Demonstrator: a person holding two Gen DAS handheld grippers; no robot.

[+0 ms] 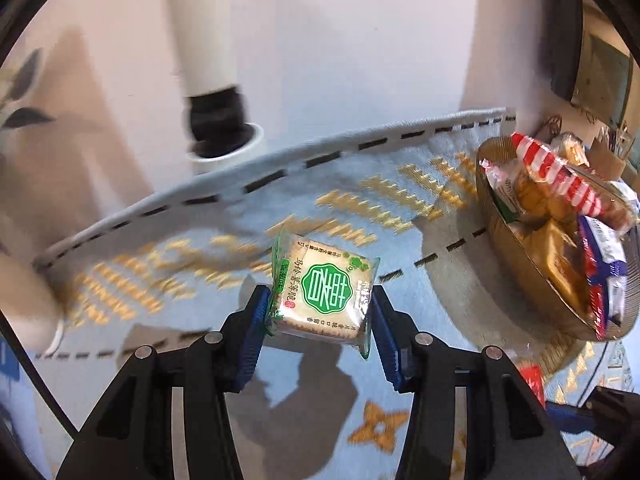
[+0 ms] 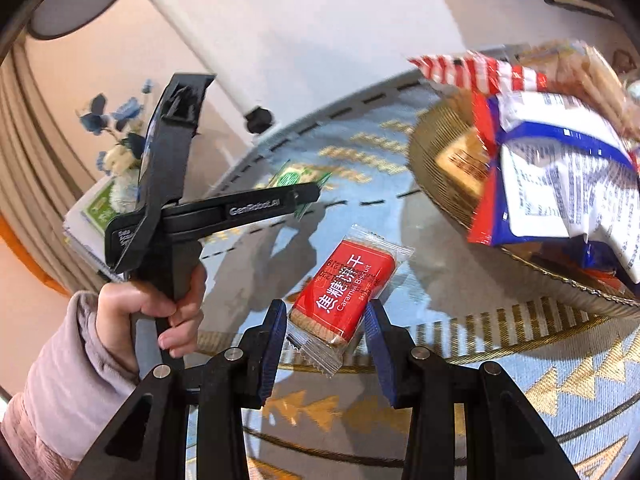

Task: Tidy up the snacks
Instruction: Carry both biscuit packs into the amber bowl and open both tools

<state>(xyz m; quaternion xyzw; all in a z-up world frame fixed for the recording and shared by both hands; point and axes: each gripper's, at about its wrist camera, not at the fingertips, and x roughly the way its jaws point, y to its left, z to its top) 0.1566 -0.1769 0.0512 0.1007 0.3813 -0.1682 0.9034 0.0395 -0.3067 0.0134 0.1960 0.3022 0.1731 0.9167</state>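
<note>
While a gold basket [image 1: 516,268] heaped with wrapped snacks sits on the patterned blue counter [image 1: 400,208], two single packets hang above the cloth beside it. Left claw [image 1: 320,316] is clamped on a green-labelled cracker pack [image 1: 324,292], pads at its side edges; right claw [image 2: 326,320] pinches a red caramel biscuit packet [image 2: 344,292] across its lower end. Both look light, with slick crinkly film over brittle biscuit, so gentle pressure across the flat body, not the loose crimped seals, seems wisest.
</note>
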